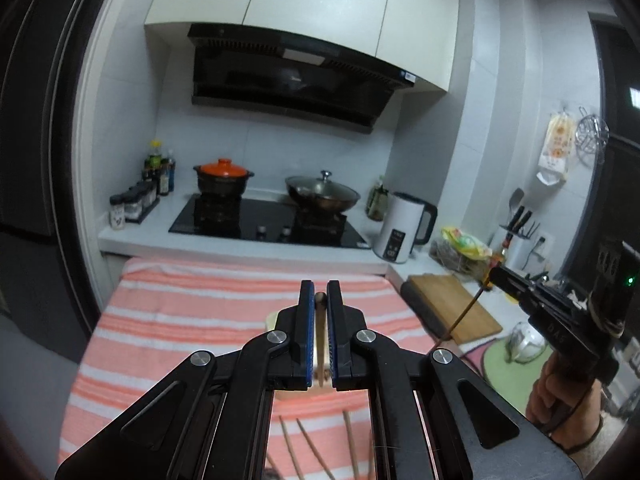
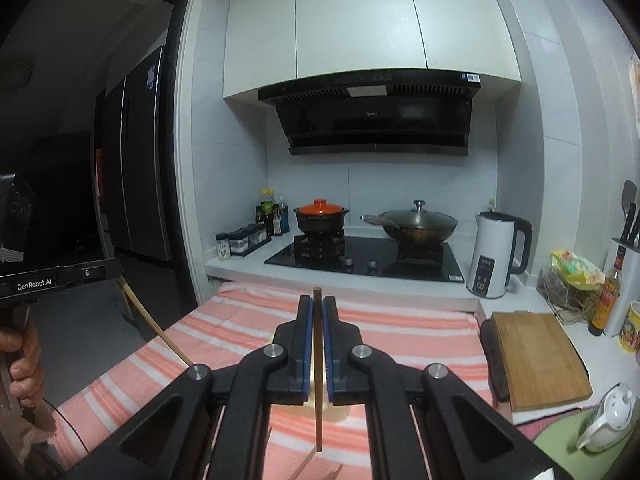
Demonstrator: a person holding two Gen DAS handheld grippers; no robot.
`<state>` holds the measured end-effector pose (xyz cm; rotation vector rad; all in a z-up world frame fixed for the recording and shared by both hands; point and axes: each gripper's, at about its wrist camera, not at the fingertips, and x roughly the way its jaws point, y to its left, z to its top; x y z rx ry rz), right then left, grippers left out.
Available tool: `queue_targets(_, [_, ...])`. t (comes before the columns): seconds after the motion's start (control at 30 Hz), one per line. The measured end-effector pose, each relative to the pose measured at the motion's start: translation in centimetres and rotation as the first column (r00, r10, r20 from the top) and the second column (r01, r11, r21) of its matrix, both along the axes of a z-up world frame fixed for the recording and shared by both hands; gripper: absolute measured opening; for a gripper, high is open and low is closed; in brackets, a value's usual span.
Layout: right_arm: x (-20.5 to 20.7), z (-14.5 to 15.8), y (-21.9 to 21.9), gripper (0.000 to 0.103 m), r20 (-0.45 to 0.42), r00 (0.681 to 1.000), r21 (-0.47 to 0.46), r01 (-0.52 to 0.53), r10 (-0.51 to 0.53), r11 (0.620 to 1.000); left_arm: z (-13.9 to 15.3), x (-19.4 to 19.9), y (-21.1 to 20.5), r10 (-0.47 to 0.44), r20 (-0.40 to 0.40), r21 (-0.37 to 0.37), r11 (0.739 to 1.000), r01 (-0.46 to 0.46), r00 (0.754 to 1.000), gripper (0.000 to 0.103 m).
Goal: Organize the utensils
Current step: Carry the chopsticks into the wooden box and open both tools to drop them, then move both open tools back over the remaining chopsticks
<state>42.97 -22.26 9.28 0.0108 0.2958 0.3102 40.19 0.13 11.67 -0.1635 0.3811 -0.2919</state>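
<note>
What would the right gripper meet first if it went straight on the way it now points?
Probably the cream-coloured holder lying under the right gripper on the striped cloth, with the held chopstick arriving first. Depth is unclear; on a flatter path it would reach the stove counter.

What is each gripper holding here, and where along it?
Left gripper pinches a light wooden chopstick near its upper end. Right gripper pinches a darker chopstick just below its top; most hangs below.

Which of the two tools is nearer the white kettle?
Right. The right tool hangs beside the cutting board near the kettle; the left tool is over the striped cloth, farther left.
</note>
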Motion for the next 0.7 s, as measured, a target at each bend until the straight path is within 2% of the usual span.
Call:
queue_targets(0.13, [3.9, 0.7, 1.1, 0.005, 0.082, 0.996, 0.039, 0.019, -0.023, 0.999, -0.3, 4.1, -0.8, 0.051, 0.016, 0.019, 0.999, -0.051, 0.999, 0.004])
queue_targets(0.27, [7.9, -1.6, 2.1, 0.005, 0.078, 0.996, 0.055, 0.026, -0.03, 0.998, -3.0, 8.0, -1.8, 0.071, -0.036, 0.051, 0.996, -0.069, 0.997, 0.004])
queue_targets(0.33, [10.1, -3.2, 2.6, 0.005, 0.021, 0.999, 0.04, 0.035, -0.036, 0.999, -5.0, 9.8, -2.2, 0.065, -0.093, 0.063, 0.996, -0.06, 0.994, 0.004])
queue_targets(0.43, [13.1, -6.3, 2.8, 0.005, -0.132, 0.991, 0.037, 0.032, -0.027, 0.999, -8.0, 11.7, -3.3, 0.048, -0.18, 0.092, 0.995, -0.032, 0.982, 0.004])
queue_targets(0.57, [15.7, -9.7, 2.4, 0.005, -0.31, 0.951, 0.036, 0.02, -0.008, 0.999, -11.2, 12.5, -4.5, 0.027, -0.258, 0.126, 0.992, 0.006, 0.966, 0.004])
queue_targets(0.63, [16.2, -10.9, 2.3, 0.005, -0.362, 0.932, 0.033, 0.007, 0.006, 0.999, -12.2, 12.6, -4.7, 0.017, -0.283, 0.117, 0.993, 0.016, 0.959, 0.005])
queue_targets(0.67, [16.2, -11.4, 2.2, 0.005, -0.378, 0.926, 0.034, -0.005, 0.018, 0.999, -12.5, 12.5, -4.7, 0.014, -0.288, 0.111, 0.994, 0.019, 0.958, 0.007])
queue_targets(0.7, [16.1, -11.6, 2.2, 0.007, -0.384, 0.923, 0.037, -0.015, 0.028, 0.999, -12.8, 12.4, -4.7, 0.007, -0.294, 0.105, 0.994, 0.024, 0.956, 0.023])
